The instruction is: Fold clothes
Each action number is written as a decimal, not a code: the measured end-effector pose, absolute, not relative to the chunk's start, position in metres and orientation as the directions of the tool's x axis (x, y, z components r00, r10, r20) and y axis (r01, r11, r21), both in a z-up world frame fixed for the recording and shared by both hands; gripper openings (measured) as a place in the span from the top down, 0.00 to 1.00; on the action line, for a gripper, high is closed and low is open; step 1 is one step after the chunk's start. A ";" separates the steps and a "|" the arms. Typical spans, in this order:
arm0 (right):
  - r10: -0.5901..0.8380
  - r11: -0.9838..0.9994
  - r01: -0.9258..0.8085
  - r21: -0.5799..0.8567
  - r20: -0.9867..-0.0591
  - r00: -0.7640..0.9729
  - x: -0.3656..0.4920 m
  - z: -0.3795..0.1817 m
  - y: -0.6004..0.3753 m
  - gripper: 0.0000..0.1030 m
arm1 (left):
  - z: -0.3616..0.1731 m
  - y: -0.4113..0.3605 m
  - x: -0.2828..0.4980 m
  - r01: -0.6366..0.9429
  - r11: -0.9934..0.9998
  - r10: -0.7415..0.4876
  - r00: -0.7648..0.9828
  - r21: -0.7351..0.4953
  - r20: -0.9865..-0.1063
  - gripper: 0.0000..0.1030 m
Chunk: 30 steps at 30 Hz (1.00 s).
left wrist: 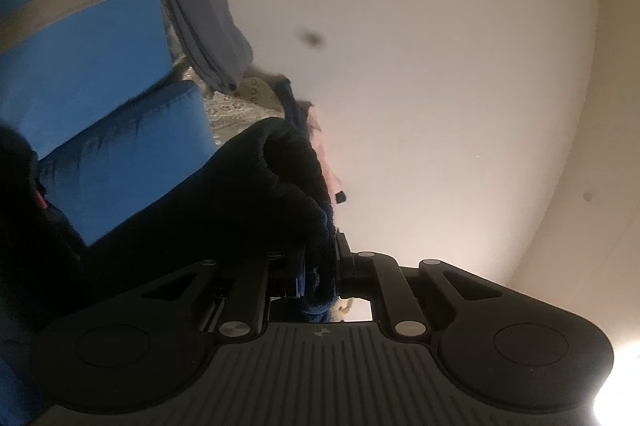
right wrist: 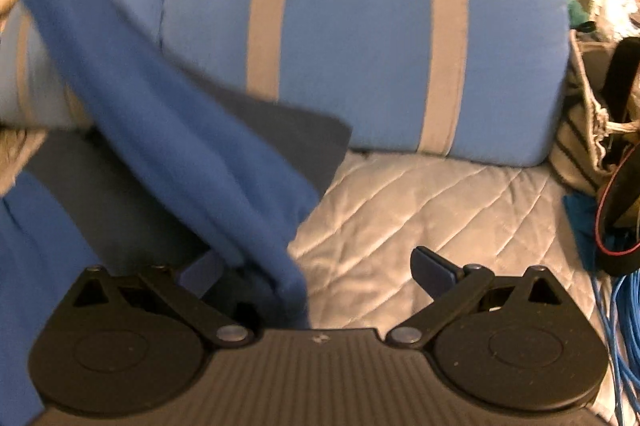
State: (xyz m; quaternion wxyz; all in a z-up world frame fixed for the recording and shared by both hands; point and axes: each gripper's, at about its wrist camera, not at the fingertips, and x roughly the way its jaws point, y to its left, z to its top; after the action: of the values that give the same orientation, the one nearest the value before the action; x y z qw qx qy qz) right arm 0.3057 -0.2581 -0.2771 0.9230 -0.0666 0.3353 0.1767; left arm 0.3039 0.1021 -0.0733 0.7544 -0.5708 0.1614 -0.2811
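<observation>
Left gripper fingers clamped on blue garment, its fold draped between right gripper fingers, spread apart.

This is a home, a living room or bedroom by its soft furnishings. A pale grey quilted cover with diamond stitching is spread over a sofa or bed, and a blue cushion with two grey stripes leans at its back. A blue fleece garment lies draped across the cover. To the right sit a striped cloth bag and a tangle of blue cables. The left wrist view faces a plain cream painted wall.
</observation>
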 end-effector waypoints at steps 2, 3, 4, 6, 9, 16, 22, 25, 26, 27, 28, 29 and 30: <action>0.254 0.928 -0.371 -0.044 -0.653 0.714 0.308 -0.284 -0.247 0.00 | -0.070 0.101 0.303 0.246 0.188 -0.611 0.787 -0.951 0.083 0.87; 0.250 0.929 -0.367 -0.046 -0.653 0.715 0.310 -0.287 -0.245 0.00 | -0.069 0.100 0.303 0.250 0.191 -0.613 0.786 -0.949 0.083 0.87; 0.241 0.935 -0.351 -0.042 -0.651 0.720 0.313 -0.289 -0.243 0.00 | -0.068 0.100 0.303 0.254 0.194 -0.613 0.786 -0.948 0.085 0.87; 0.209 0.954 -0.298 -0.031 -0.644 0.736 0.323 -0.290 -0.245 0.00 | -0.066 0.102 0.302 0.259 0.201 -0.610 0.788 -0.945 0.086 0.87; 0.138 0.975 -0.217 -0.039 -0.661 0.738 0.334 -0.289 -0.254 0.00 | -0.067 0.110 0.301 0.238 0.225 -0.593 0.803 -0.945 0.061 0.87; 0.128 0.961 -0.257 -0.100 -0.666 0.735 0.322 -0.269 -0.286 0.00 | -0.085 0.129 0.301 0.193 0.218 -0.575 0.818 -0.957 0.034 0.87; 0.189 0.903 -0.396 -0.167 -0.673 0.715 0.304 -0.261 -0.290 0.00 | -0.082 0.126 0.300 0.209 0.218 -0.589 0.807 -0.953 0.042 0.87; 0.222 0.875 -0.453 -0.169 -0.692 0.687 0.298 -0.259 -0.285 0.00 | -0.080 0.125 0.299 0.217 0.218 -0.596 0.802 -0.951 0.046 0.87; 0.230 0.865 -0.472 -0.169 -0.703 0.673 0.296 -0.259 -0.283 0.00 | -0.080 0.125 0.299 0.220 0.218 -0.598 0.800 -0.951 0.048 0.87; 0.237 0.855 -0.489 -0.171 -0.711 0.662 0.294 -0.260 -0.281 0.00 | -0.079 0.124 0.298 0.223 0.218 -0.601 0.798 -0.950 0.049 0.87; 0.243 0.847 -0.502 -0.174 -0.713 0.658 0.291 -0.260 -0.279 0.00 | -0.079 0.124 0.298 0.225 0.219 -0.603 0.796 -0.949 0.049 0.87; 0.252 0.844 -0.508 -0.170 -0.711 0.657 0.288 -0.260 -0.278 0.00 | -0.079 0.123 0.298 0.226 0.221 -0.606 0.794 -0.949 0.048 0.87; 0.266 0.847 -0.508 -0.155 -0.705 0.657 0.287 -0.260 -0.278 0.00 | -0.079 0.122 0.298 0.228 0.222 -0.609 0.792 -0.948 0.048 0.87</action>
State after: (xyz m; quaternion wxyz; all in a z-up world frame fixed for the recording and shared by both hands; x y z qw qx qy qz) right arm 0.2868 -0.2779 -0.2602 0.8939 -0.1721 0.3529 0.2165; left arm 0.2978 0.1221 -0.0788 0.7630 -0.5601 0.1699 -0.2743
